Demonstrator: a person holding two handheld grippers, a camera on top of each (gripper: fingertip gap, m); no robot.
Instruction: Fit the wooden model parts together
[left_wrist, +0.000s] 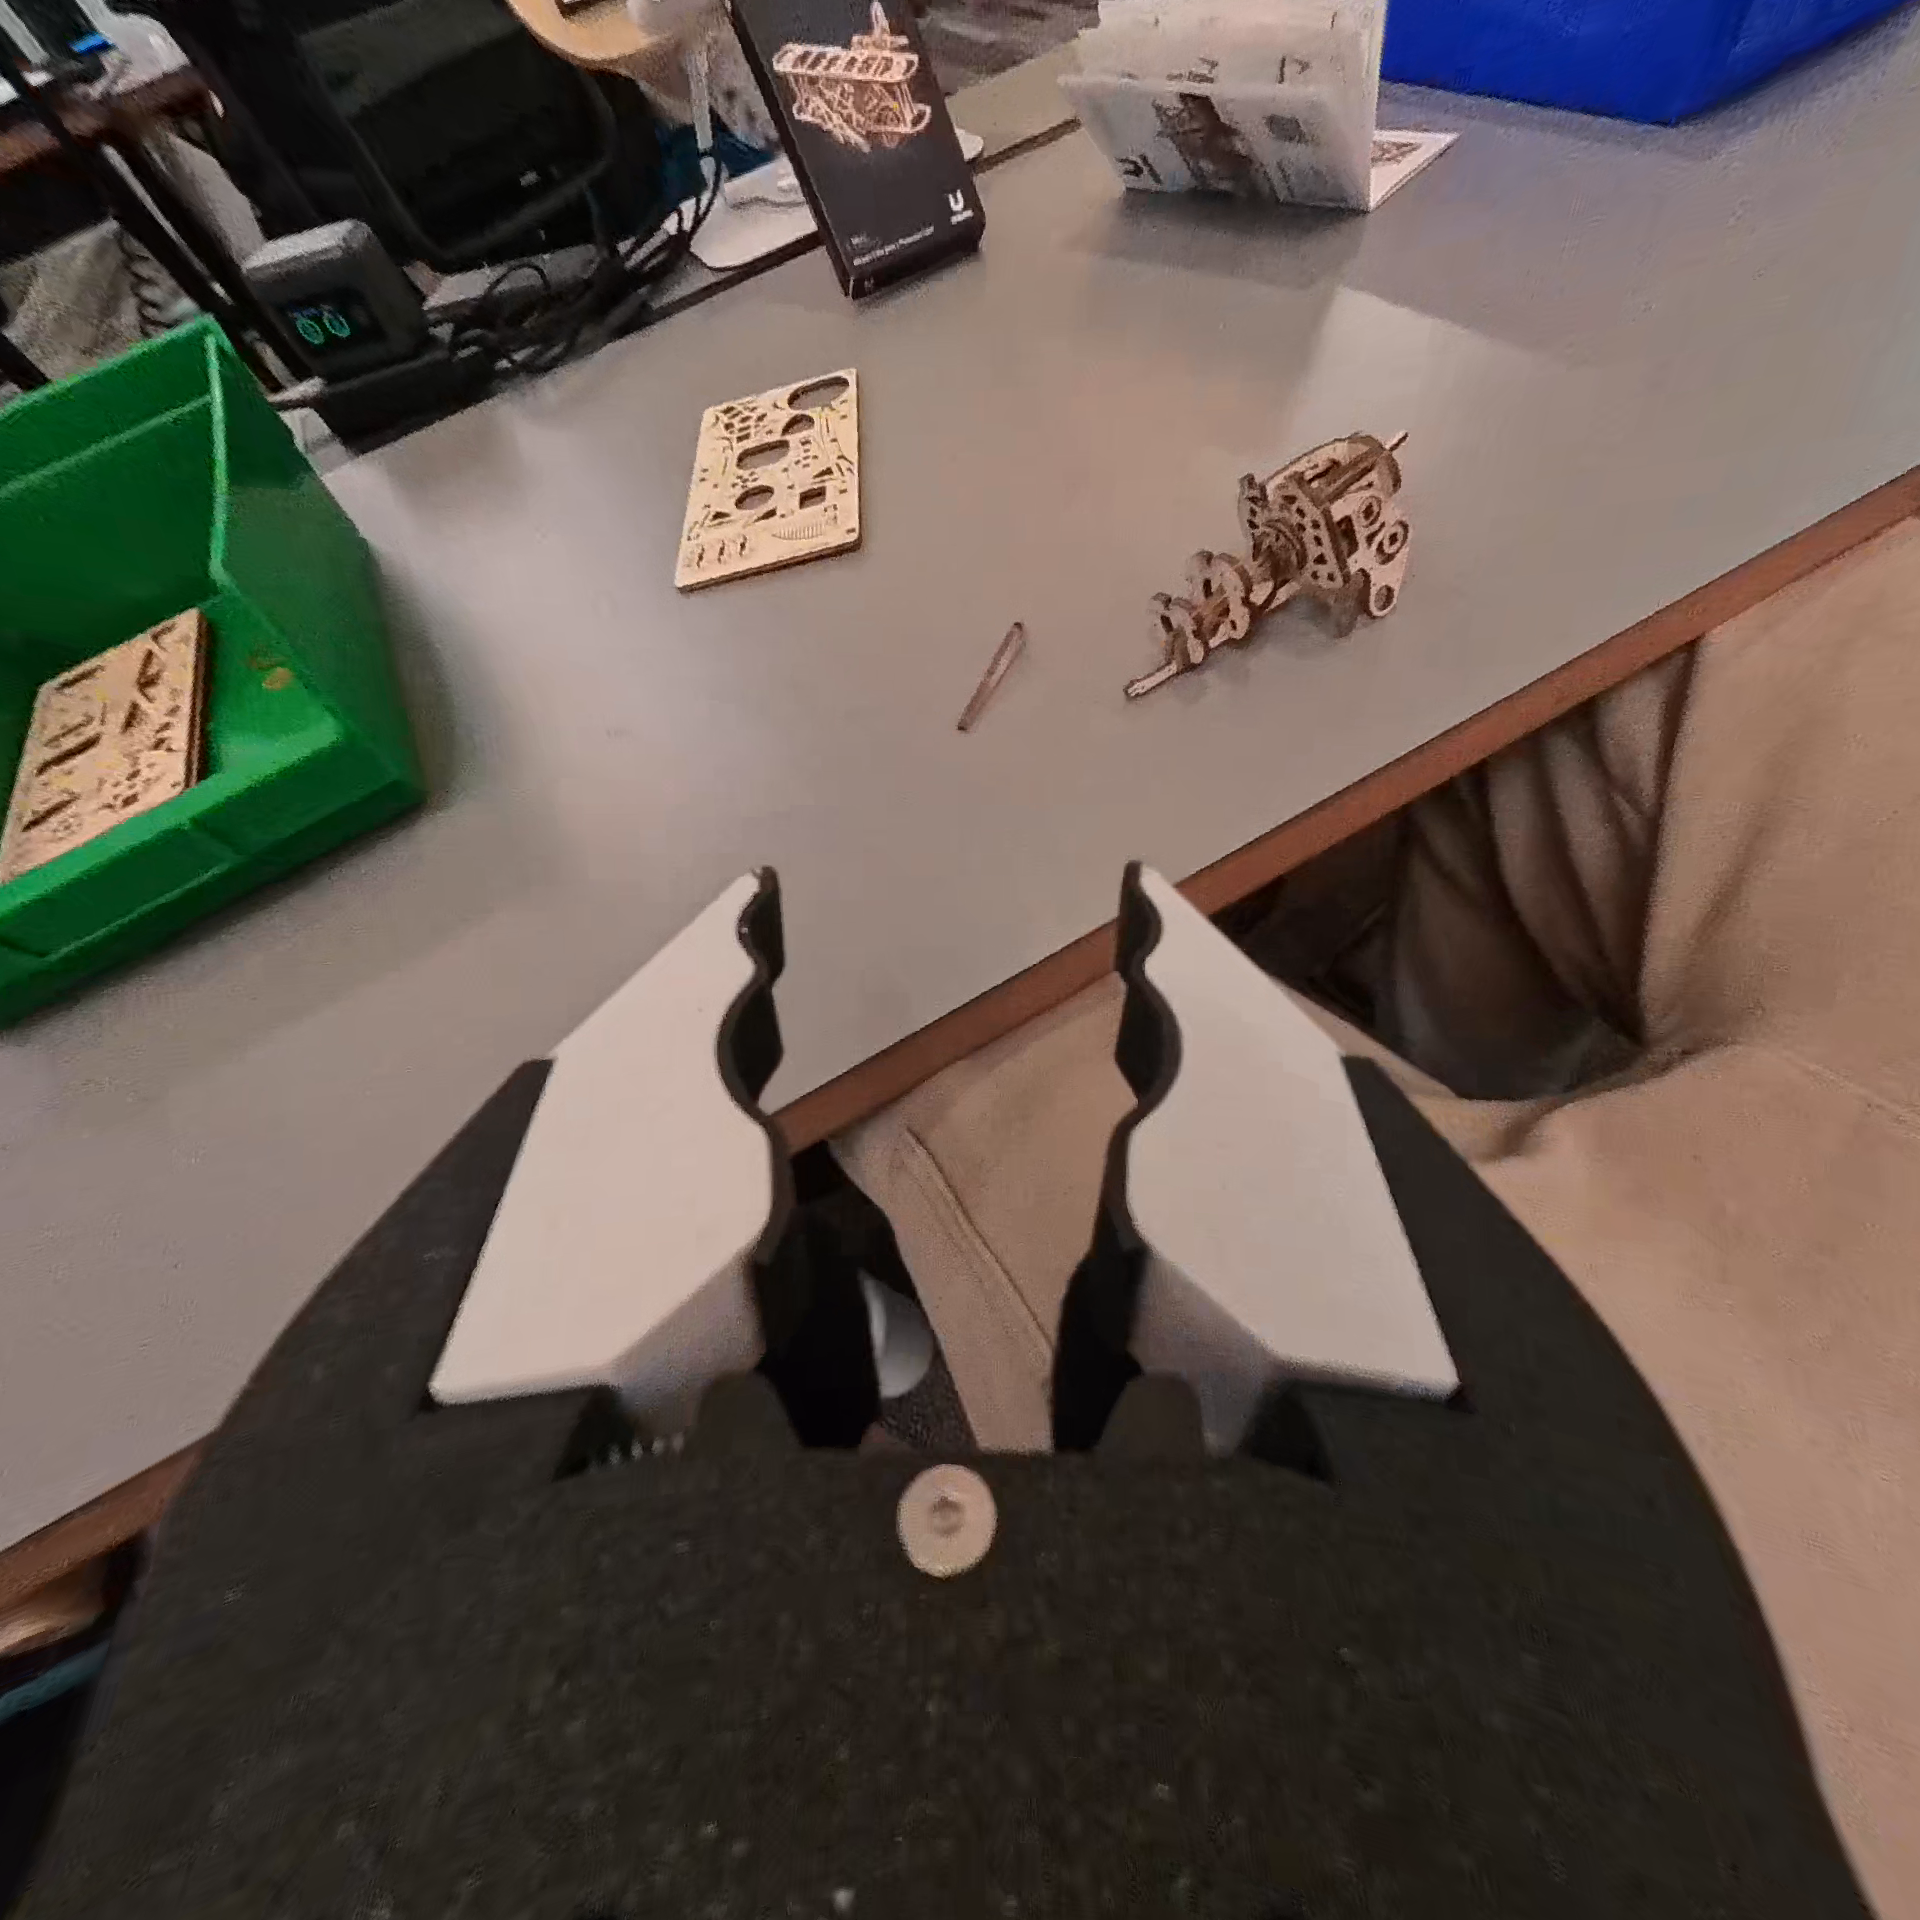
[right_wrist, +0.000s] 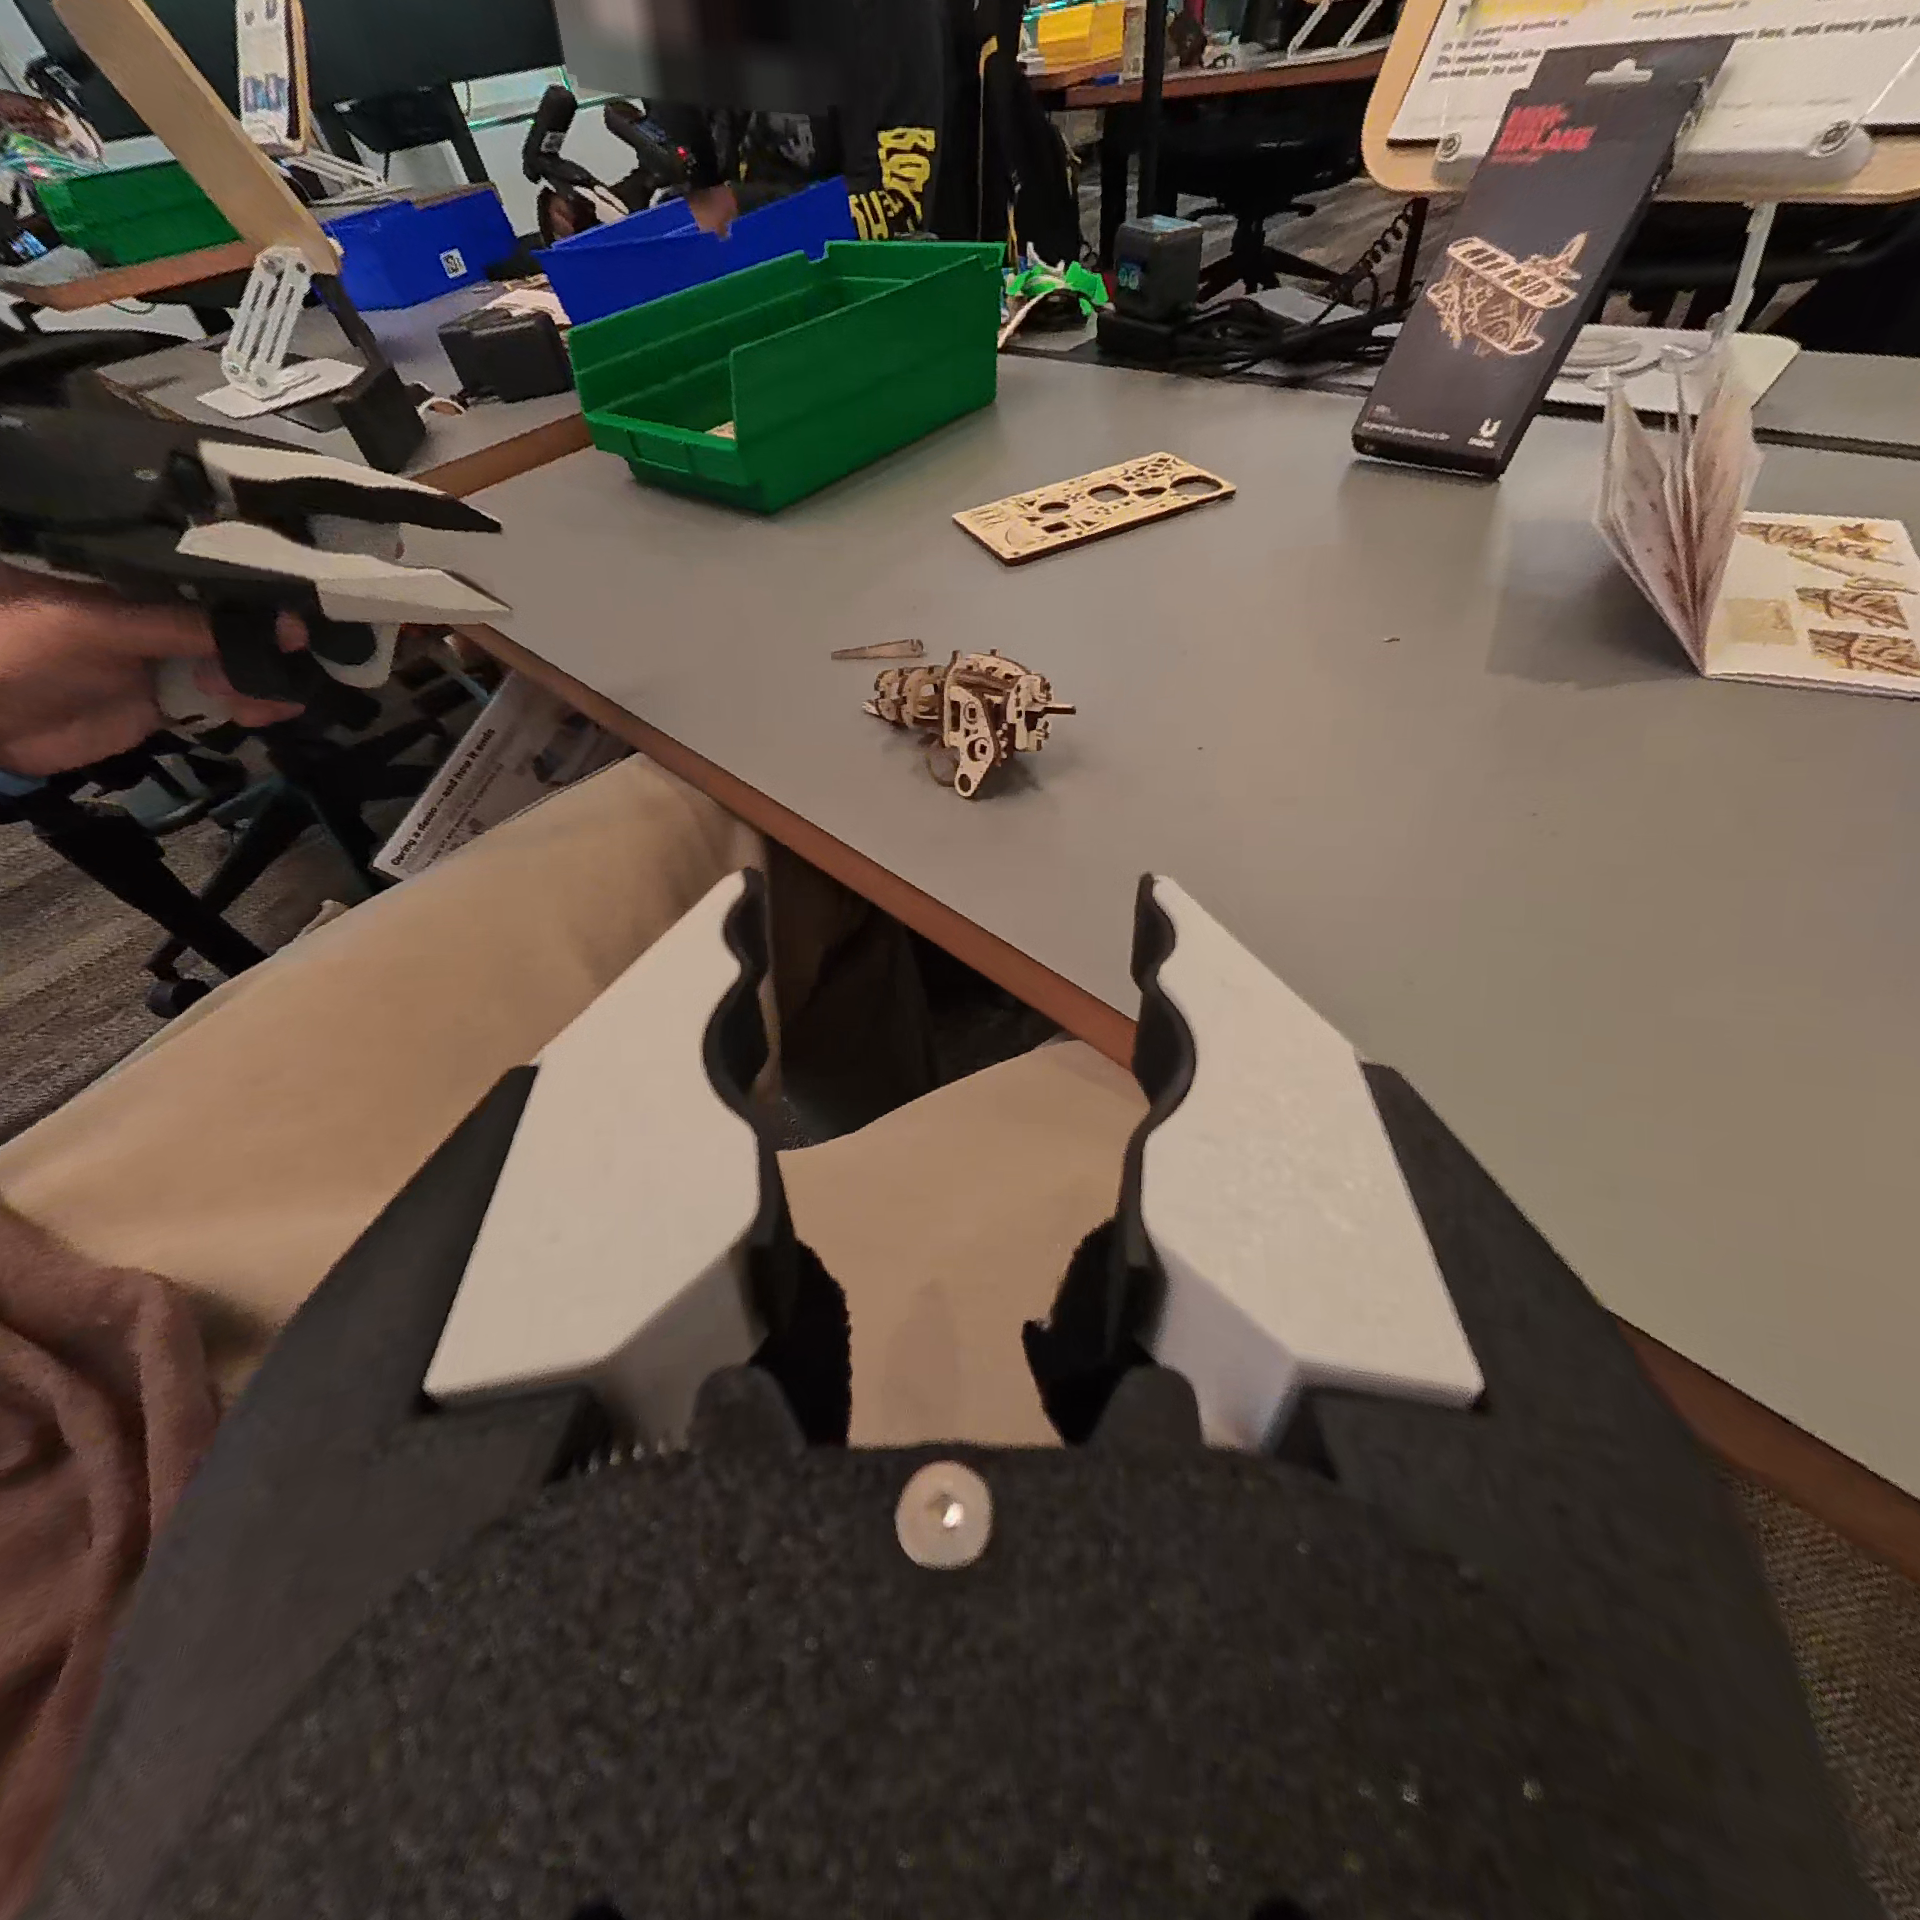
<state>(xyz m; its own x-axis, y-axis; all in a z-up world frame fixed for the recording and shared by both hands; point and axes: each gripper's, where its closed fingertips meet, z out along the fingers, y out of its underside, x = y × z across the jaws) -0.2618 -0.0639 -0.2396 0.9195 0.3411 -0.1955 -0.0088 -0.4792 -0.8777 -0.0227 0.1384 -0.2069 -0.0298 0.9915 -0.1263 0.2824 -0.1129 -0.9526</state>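
Observation:
A partly built wooden model (left_wrist: 1288, 556) lies on the grey table (left_wrist: 520, 831) near its front edge; it also shows in the right wrist view (right_wrist: 966, 712). A thin loose wooden stick (left_wrist: 990, 675) lies just beside it (right_wrist: 878, 651). A flat wooden parts sheet (left_wrist: 771, 480) lies farther back (right_wrist: 1094, 514). My left gripper (left_wrist: 948, 883) is open and empty, hovering over the table's front edge. My right gripper (right_wrist: 945, 894) is open and empty, held off the table's edge above a lap. The left gripper (right_wrist: 488, 561) also shows at the left of the right wrist view.
A green bin (left_wrist: 260, 582) holding another parts sheet (left_wrist: 104, 738) stands at the left (right_wrist: 790, 374). A black model box (left_wrist: 862, 135) and an open instruction booklet (right_wrist: 1756, 561) stand at the back. A person's beige trousers (left_wrist: 1662, 1143) lie below the table edge.

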